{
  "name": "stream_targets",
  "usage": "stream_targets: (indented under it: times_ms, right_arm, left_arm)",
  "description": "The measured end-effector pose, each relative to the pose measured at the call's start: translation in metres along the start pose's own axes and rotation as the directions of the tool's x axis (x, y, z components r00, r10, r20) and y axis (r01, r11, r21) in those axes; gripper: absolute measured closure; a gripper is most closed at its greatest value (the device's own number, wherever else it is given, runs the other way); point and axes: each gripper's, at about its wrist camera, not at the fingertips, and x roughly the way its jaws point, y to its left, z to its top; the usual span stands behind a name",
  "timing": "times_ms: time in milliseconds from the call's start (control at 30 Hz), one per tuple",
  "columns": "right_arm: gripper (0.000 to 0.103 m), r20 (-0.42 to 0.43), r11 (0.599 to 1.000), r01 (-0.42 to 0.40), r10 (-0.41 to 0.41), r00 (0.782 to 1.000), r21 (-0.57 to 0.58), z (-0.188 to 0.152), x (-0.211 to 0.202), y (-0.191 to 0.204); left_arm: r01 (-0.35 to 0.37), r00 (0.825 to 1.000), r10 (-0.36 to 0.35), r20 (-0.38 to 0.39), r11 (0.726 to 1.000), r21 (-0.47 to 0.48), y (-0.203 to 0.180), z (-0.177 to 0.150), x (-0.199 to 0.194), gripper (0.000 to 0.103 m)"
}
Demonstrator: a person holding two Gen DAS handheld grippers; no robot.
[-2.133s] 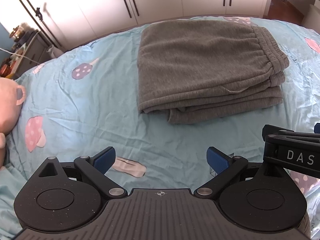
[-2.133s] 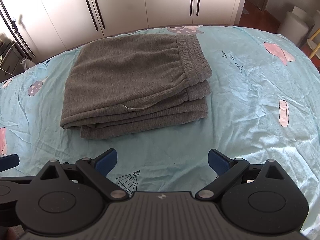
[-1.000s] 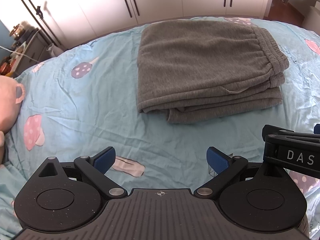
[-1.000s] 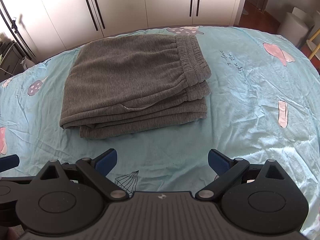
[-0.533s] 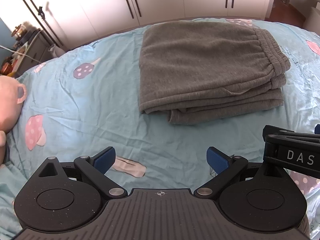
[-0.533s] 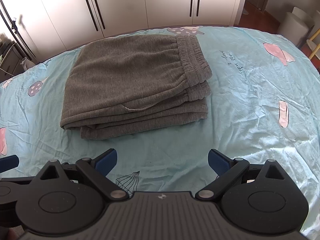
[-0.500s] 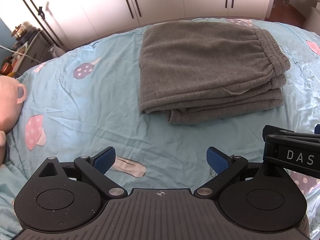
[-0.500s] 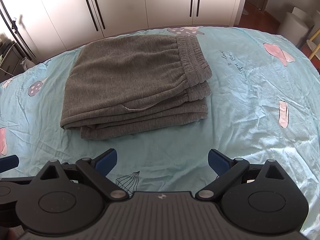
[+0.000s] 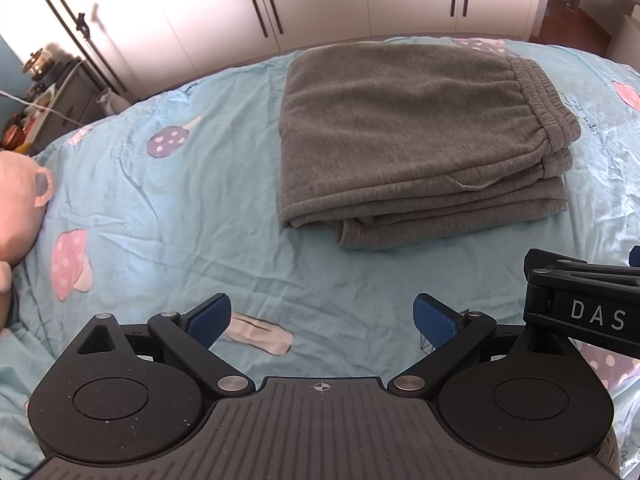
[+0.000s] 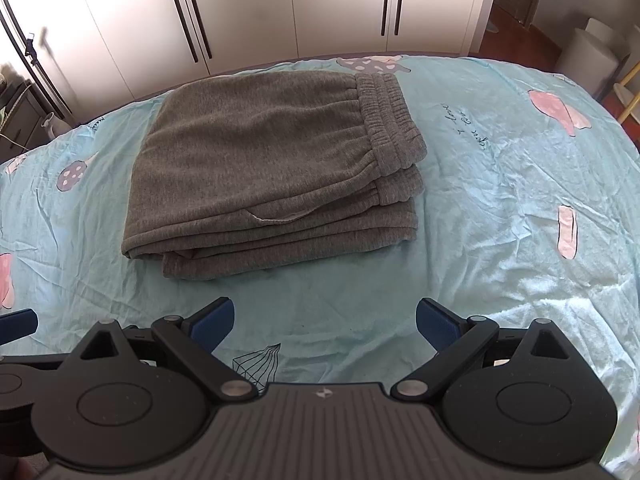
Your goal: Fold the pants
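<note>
- Grey pants lie folded into a thick rectangular stack on the bed, several layers showing along the near edge.
- Elastic waistband sits on top at the stack's right end; folded edge runs down the left side.
- A small pocket opening gapes on the top layer near the front edge.
- Stack rests toward the far side of the light blue bedsheet, which is wrinkled and printed with mushrooms and pink shapes.
- Left gripper: jaws spread wide, blue pads holding nothing, held over bare sheet. Pants lie ahead of it and off to the right, well apart from the fingertips.
- Right gripper: jaws likewise spread, nothing between the pads. Pants lie ahead and slightly left, apart from the tips, a strip of sheet between.
- In the left wrist view the right gripper's black body, lettered "DAS", enters at the right edge, just beside the left one.
- Neither tool touches the cloth.
- Pink stuffed toy at the left edge of the bed, well apart from the pants.
- White wardrobe doors with dark vertical handles stand beyond the bed.
- Cluttered dark cabinet at far left; white bin-like object at far right.
</note>
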Motion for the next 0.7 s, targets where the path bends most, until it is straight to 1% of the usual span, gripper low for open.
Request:
stream_targets:
  times_ms: [200, 700]
  right_arm:
    - [0.005, 0.002, 1.000, 0.009, -0.009, 1.000, -0.008, 0.0004, -0.0001, 0.0014]
    - [0.005, 0.004, 1.000, 0.010, -0.010, 1.000, -0.014, 0.0025, 0.0006, 0.0029]
  left_arm:
    - [-0.008, 1.000, 0.008, 0.006, 1.000, 0.009, -0.0016, 0.0006, -0.0008, 0.002]
    - [0.006, 1.000, -0.006, 0.004, 1.000, 0.005, -0.0003, 0.0032, 0.0026, 0.002]
